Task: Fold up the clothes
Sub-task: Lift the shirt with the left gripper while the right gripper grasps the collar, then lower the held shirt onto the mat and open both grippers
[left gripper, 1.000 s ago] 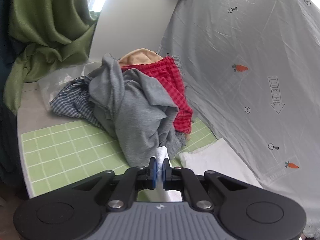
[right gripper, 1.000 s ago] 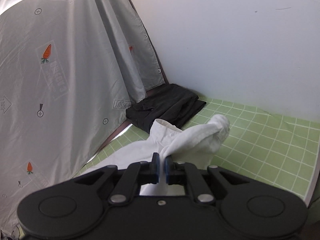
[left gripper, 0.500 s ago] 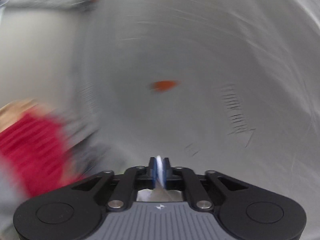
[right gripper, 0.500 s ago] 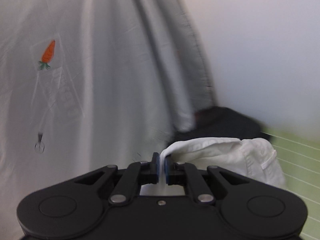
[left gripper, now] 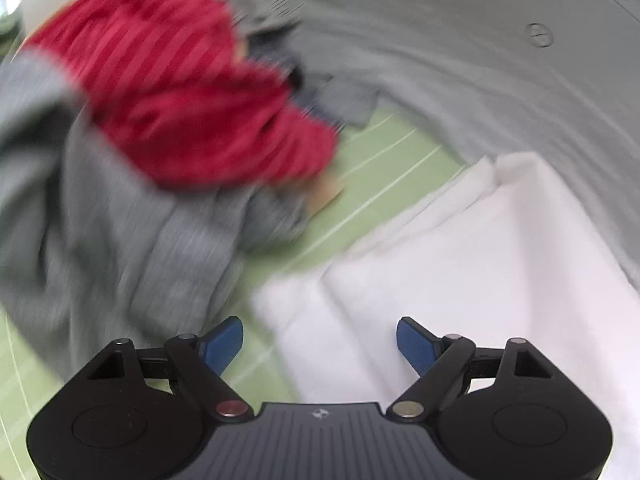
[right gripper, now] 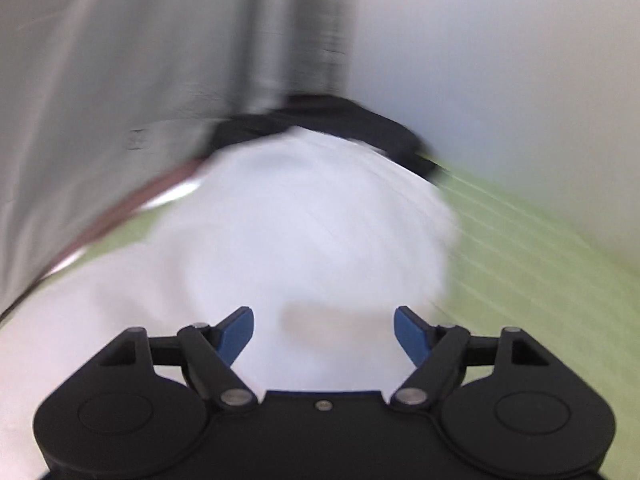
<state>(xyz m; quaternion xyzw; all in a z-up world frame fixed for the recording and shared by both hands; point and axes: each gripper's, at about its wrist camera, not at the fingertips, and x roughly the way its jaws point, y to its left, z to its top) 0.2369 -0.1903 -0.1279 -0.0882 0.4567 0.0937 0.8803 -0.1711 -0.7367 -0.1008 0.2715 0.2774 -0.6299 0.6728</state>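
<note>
Left view, leftmost: a heap of unfolded clothes is seen, with a crumpled grey knit garment (left gripper: 120,240) below and a red checked garment (left gripper: 180,100) draped over it; both are smeared by motion. The heap is judged to be awaiting folding.

Underneath: a light green gridded mat (left gripper: 380,184) is spread on the table as the work surface.

Centre right: a white cloth garment (left gripper: 480,260) is laid flat on the mat, with a straight fold edge visible along its upper left side. It lies just beside the heap, near the grey garment.

Left gripper (left gripper: 320,344): the jaws are held wide apart over the garment's near edge, and nothing is gripped.

Behind: a pale grey printed curtain (left gripper: 500,60) closes off the far side, leaving little room beyond the white garment.

Right view: the same white garment (right gripper: 300,220) is seen bulging in a soft mound, blurred. A folded black garment (right gripper: 320,120) lies just behind it, apparently set aside as done.

Right gripper (right gripper: 324,332): the jaws are spread wide and empty above the white cloth.
</note>
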